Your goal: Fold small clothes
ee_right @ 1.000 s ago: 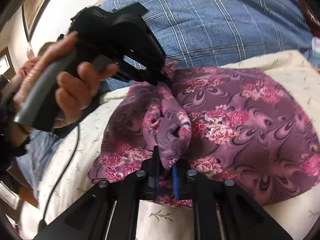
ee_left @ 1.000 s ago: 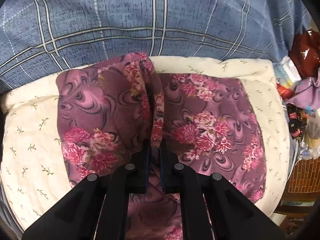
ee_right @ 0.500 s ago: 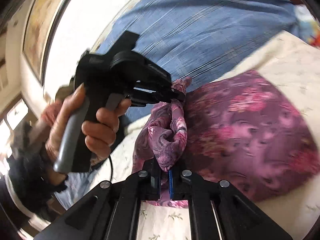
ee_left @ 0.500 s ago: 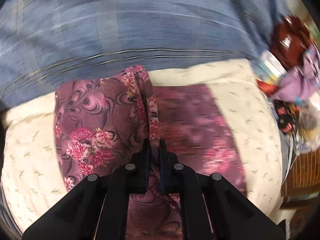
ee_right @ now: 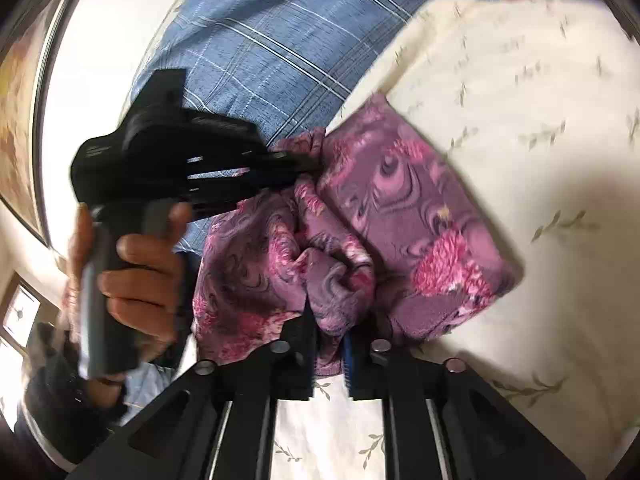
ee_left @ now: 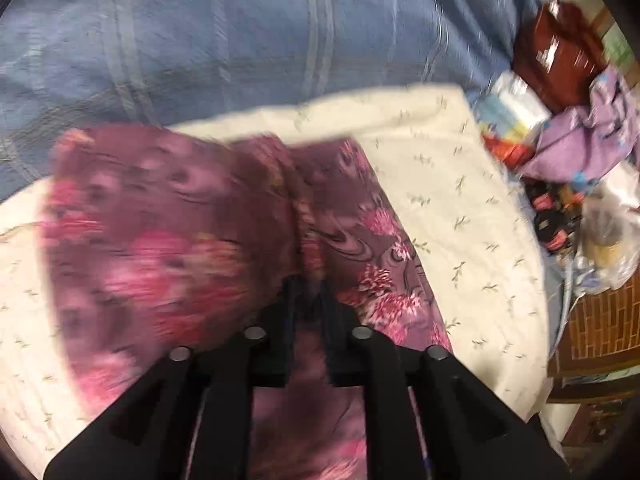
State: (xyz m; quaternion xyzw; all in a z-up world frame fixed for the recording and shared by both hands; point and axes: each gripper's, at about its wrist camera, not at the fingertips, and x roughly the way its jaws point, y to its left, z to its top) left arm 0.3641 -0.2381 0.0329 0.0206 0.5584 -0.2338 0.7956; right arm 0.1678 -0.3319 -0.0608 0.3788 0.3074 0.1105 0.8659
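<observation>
One floral garment (ee_left: 192,240), folded, long axis pointing away from camera.

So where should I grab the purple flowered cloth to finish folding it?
Take the purple flowered cloth by the bunched, raised ridge along its middle, coming from the near edge with the jaws straddling the ridge. It stands up off the cream pillow, so there is something to pinch; the flat panels beside it offer no edge.
</observation>
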